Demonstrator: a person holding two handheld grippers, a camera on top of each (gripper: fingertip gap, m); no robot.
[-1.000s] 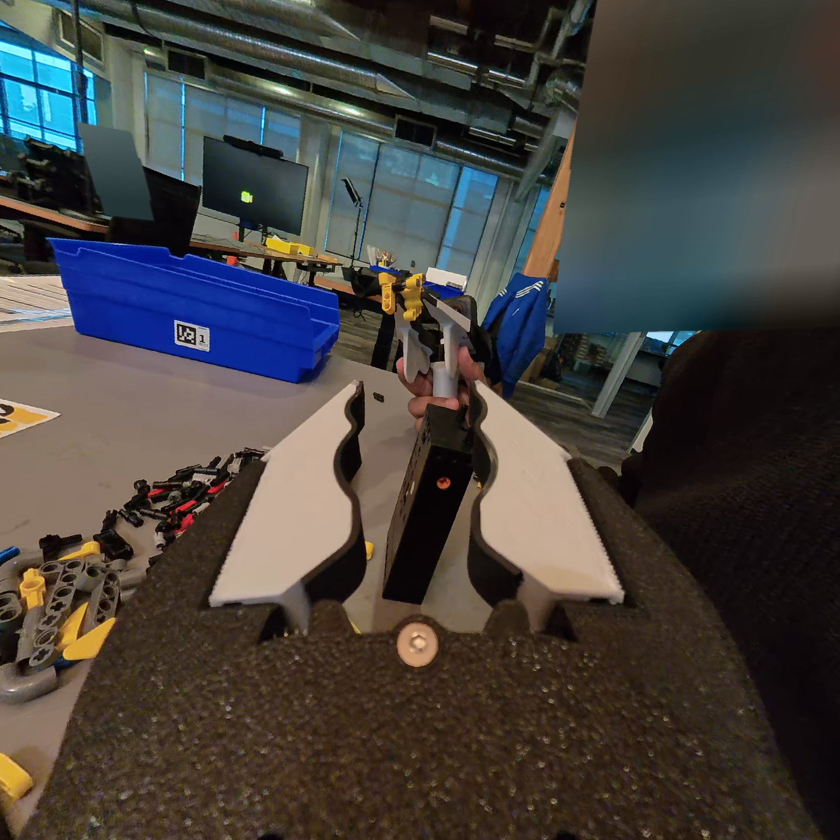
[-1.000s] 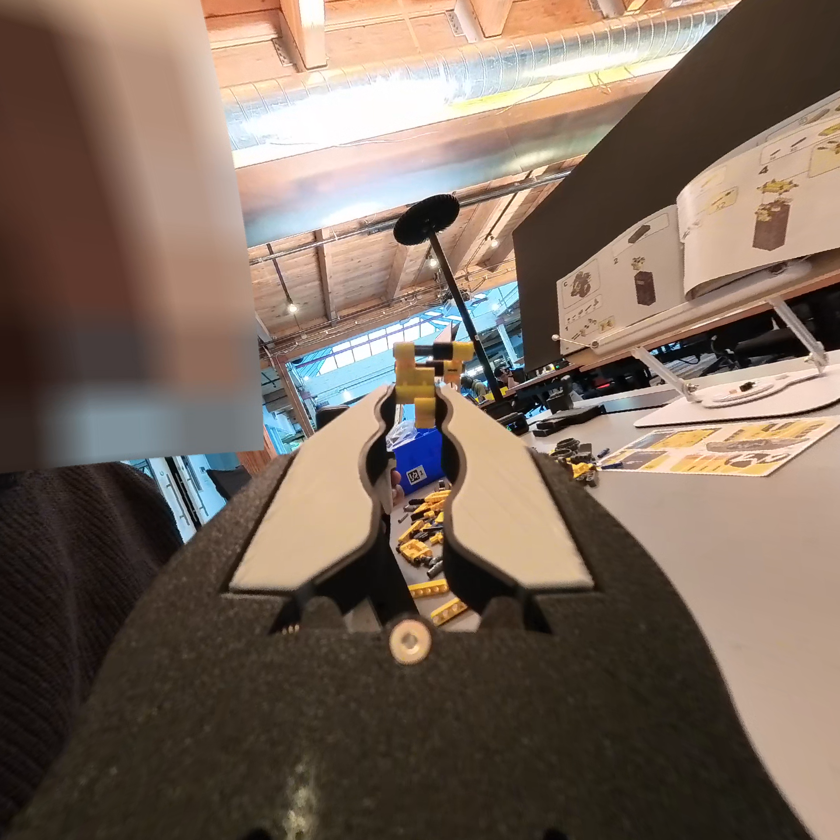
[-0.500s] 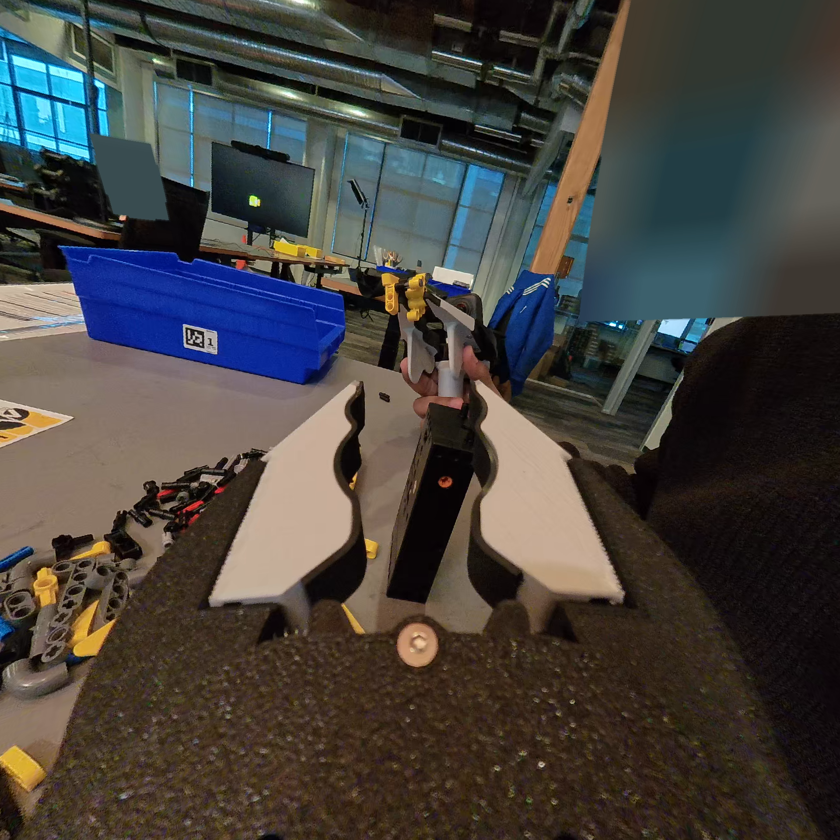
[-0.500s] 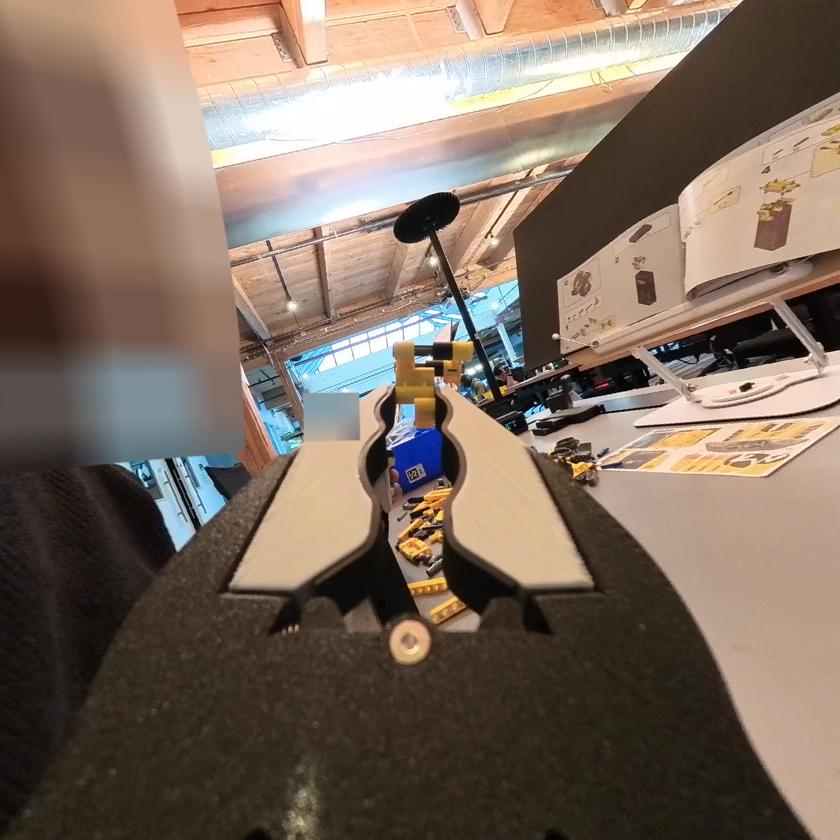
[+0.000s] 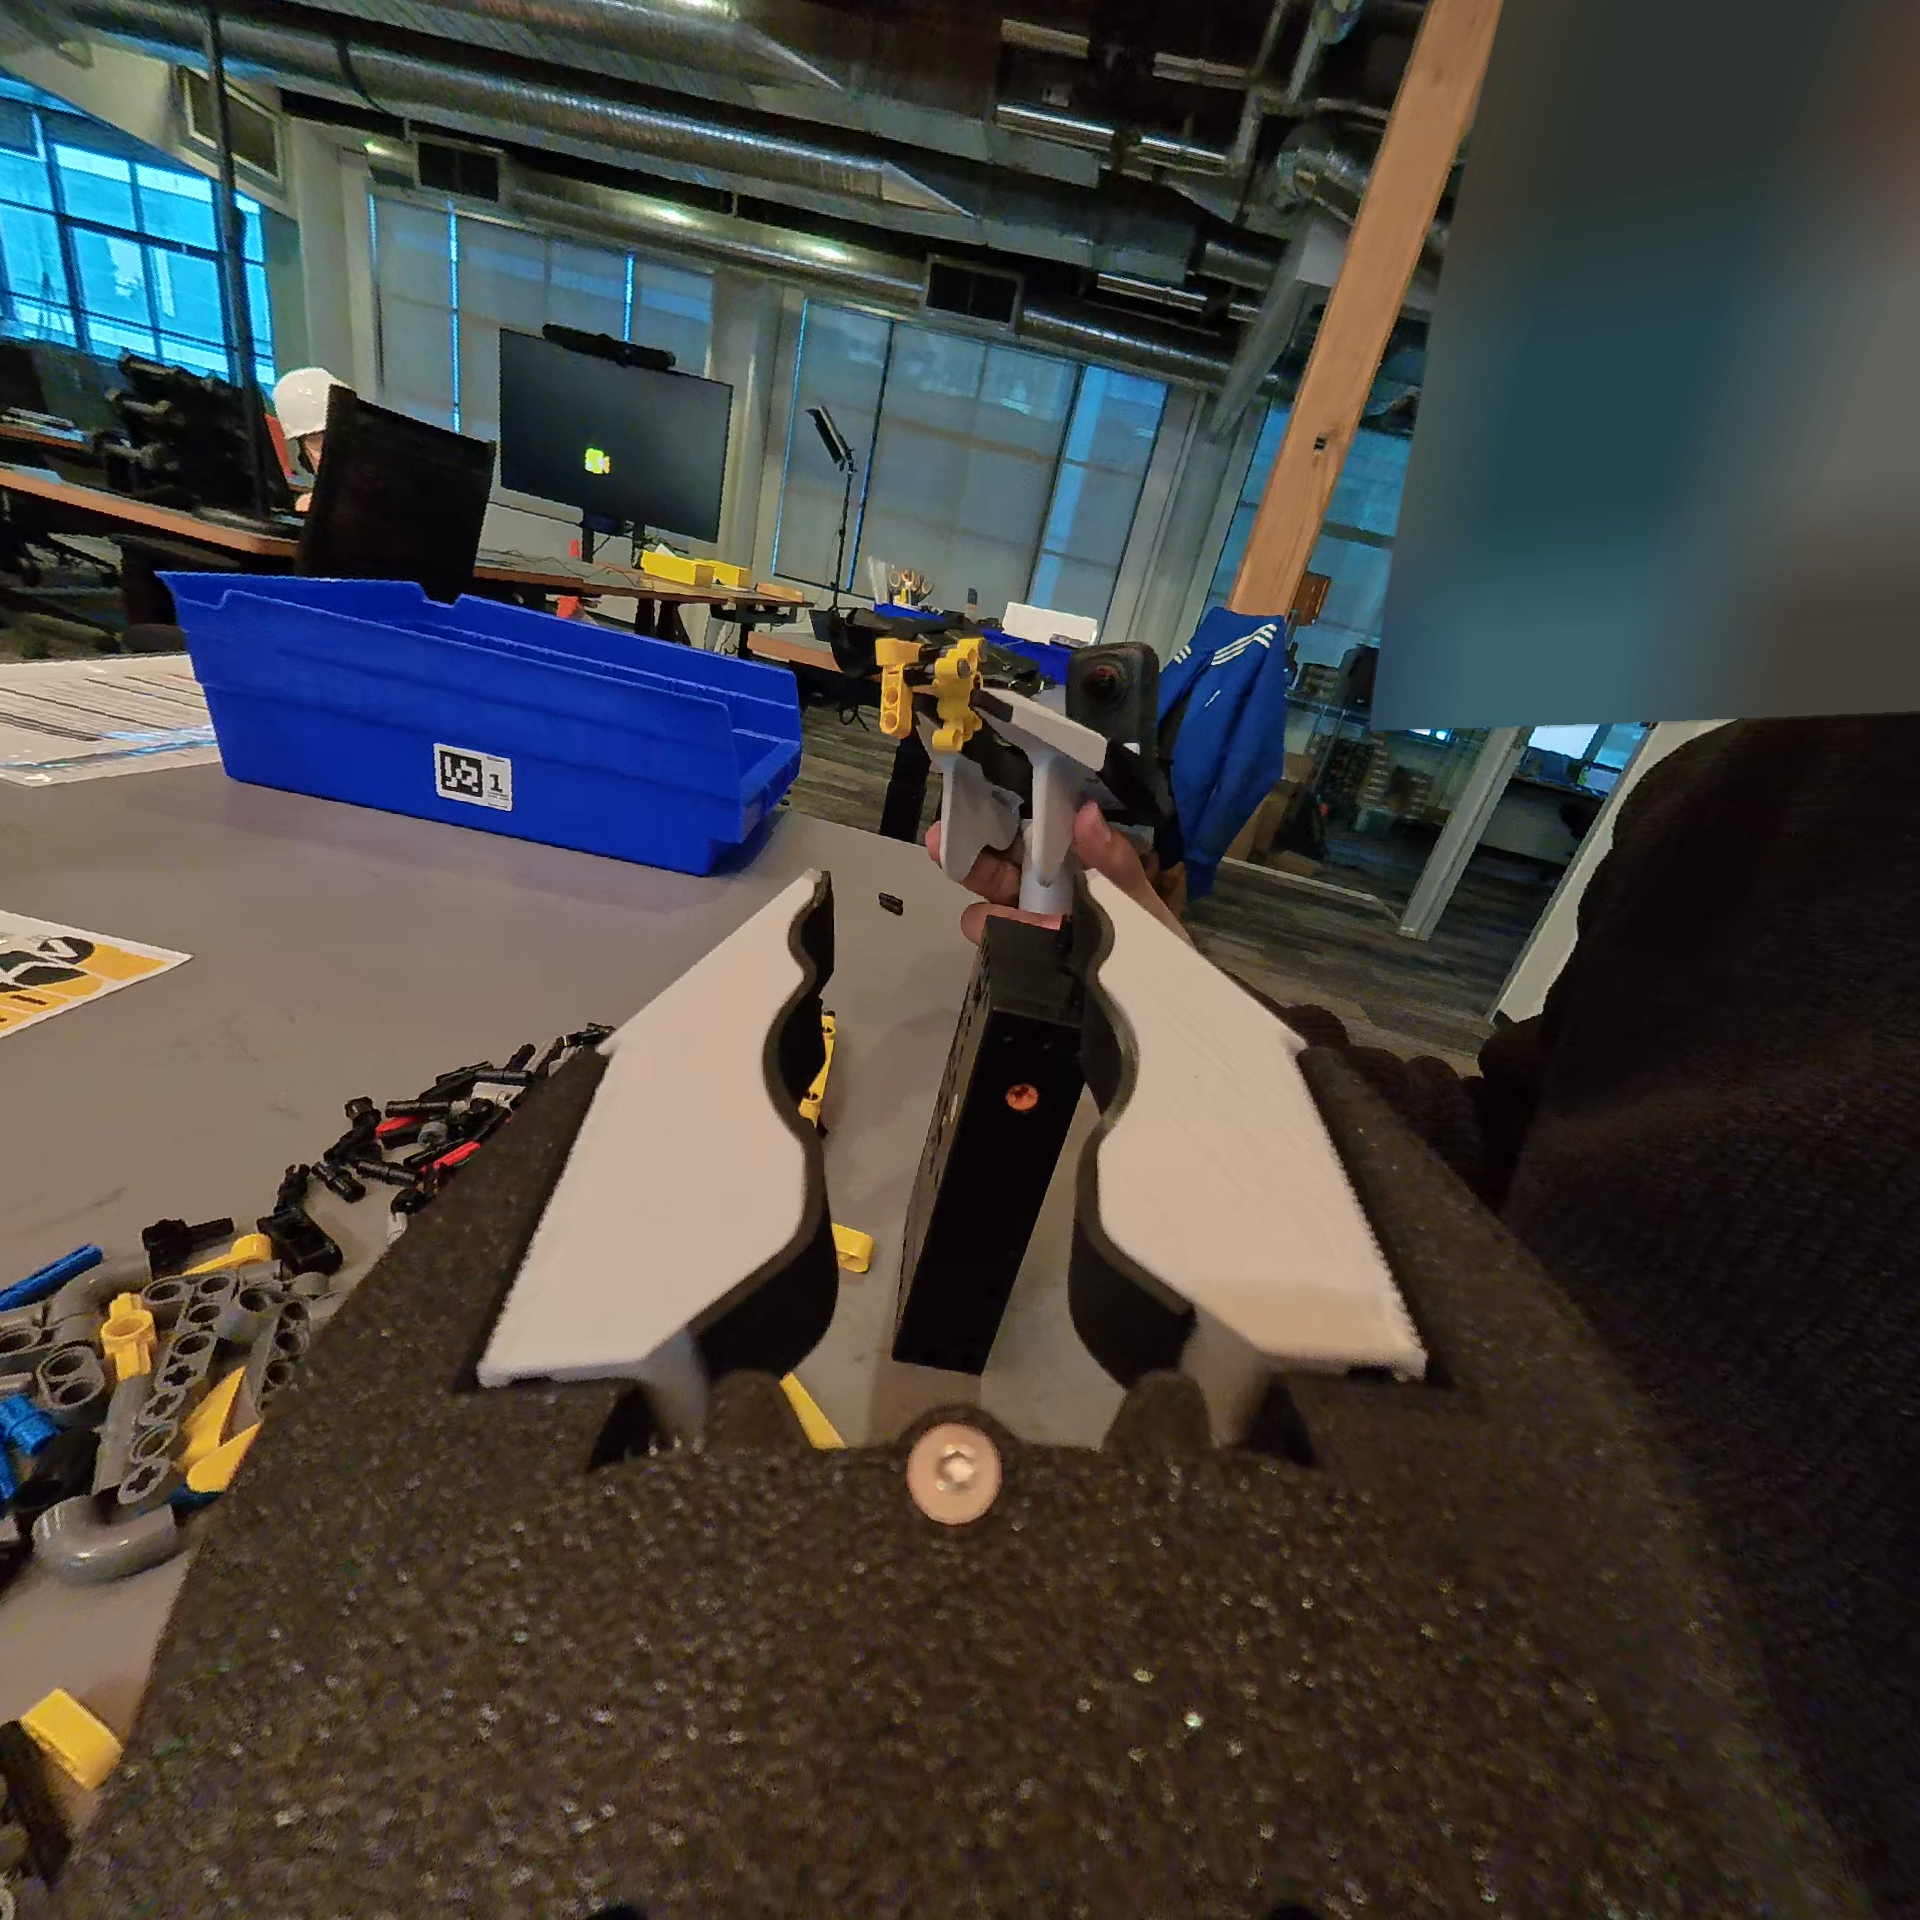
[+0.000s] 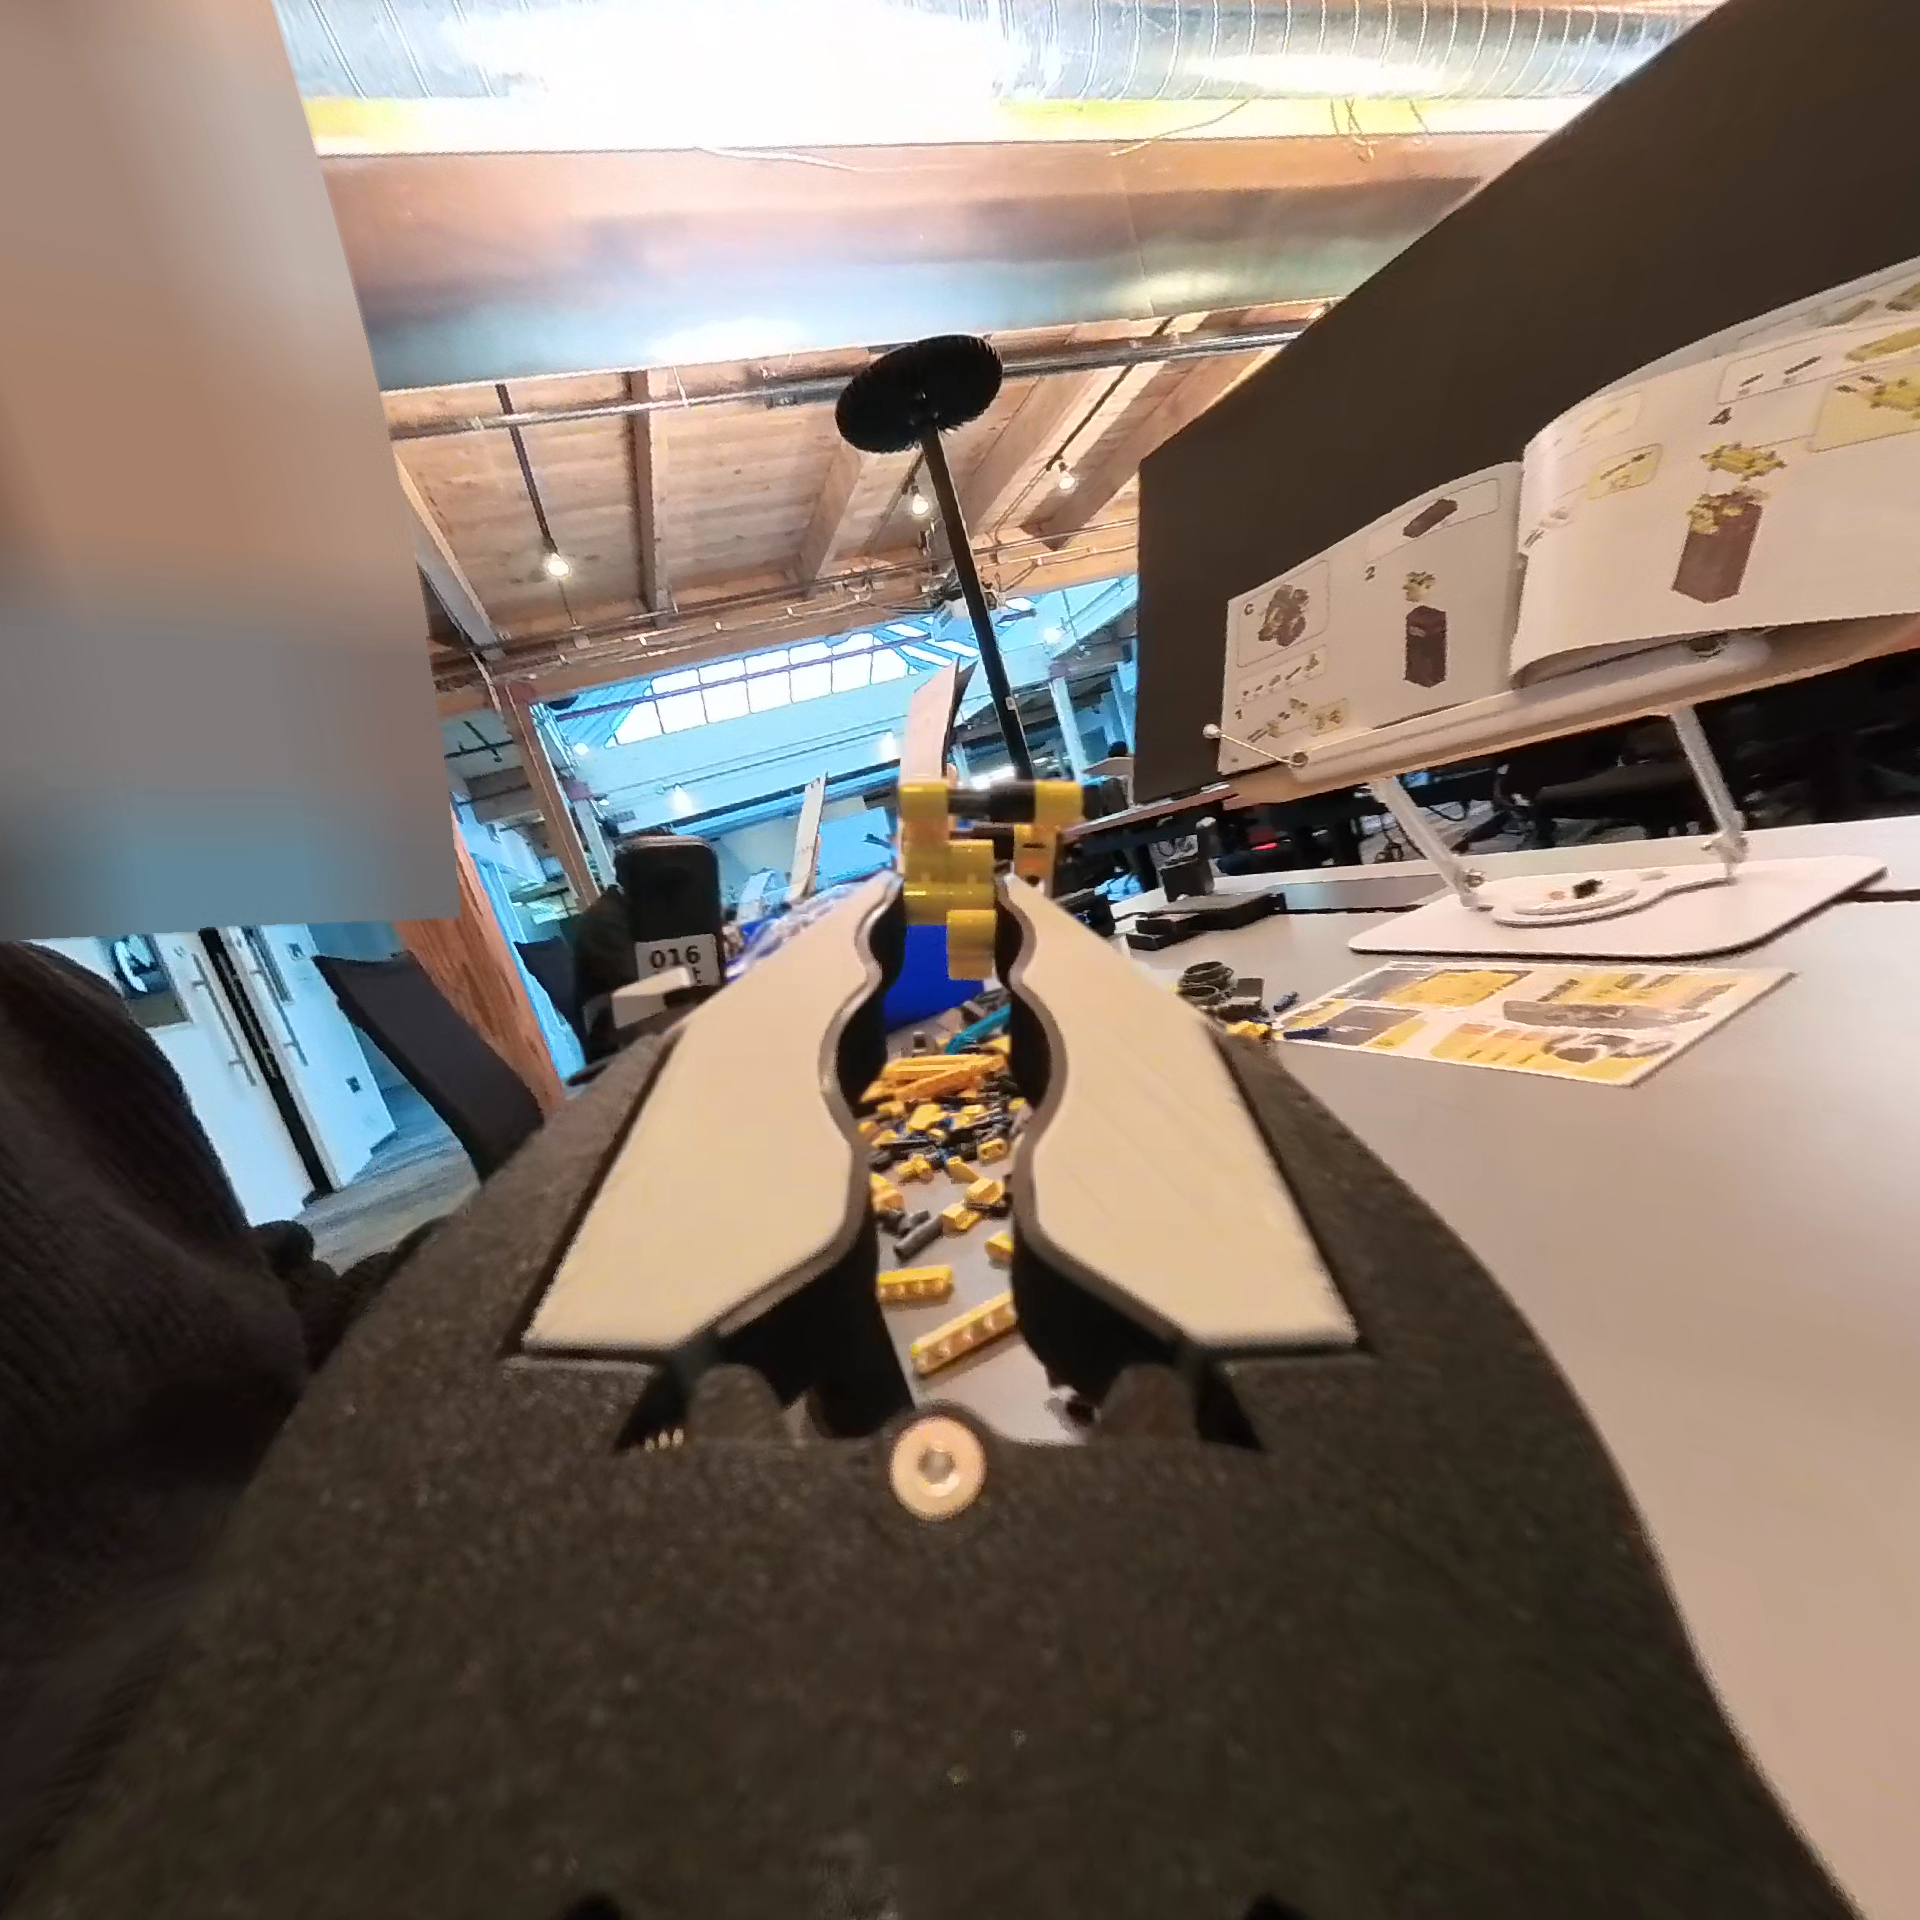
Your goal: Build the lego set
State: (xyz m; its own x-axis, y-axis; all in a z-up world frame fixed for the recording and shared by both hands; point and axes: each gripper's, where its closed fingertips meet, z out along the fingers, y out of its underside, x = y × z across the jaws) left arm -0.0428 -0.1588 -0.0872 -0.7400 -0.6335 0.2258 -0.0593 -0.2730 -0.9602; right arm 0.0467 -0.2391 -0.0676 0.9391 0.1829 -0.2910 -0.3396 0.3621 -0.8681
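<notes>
My left gripper [image 5: 951, 894] is open just above the grey table [image 5: 312, 987]. A tall black box [image 5: 987, 1164] stands between its fingers, against the inner side of the right finger [image 5: 1195, 1122] and apart from the left one. My right gripper [image 6: 951, 920] is shut on a small yellow beam assembly [image 6: 951, 883]. A black axle rises from the assembly, with a black gear [image 6: 920, 400] on top. In the left wrist view the right gripper [image 5: 951, 727], held by a hand [image 5: 1091, 852], hovers with the yellow assembly [image 5: 935, 691] just beyond the box's top.
A blue bin [image 5: 499, 717] stands at the back left. Loose grey, yellow and black pieces [image 5: 156, 1351] and pins [image 5: 436, 1122] lie to the left, and more show between the right fingers [image 6: 935, 1122]. An open booklet on a white stand [image 6: 1558, 582] and a printed sheet [image 6: 1538, 1018] are on the right.
My right gripper has tilted downward with the yellow assembly still in it, so more of the table's pieces show between its fingers. The left gripper has shifted slightly; the box stays against its right finger.
</notes>
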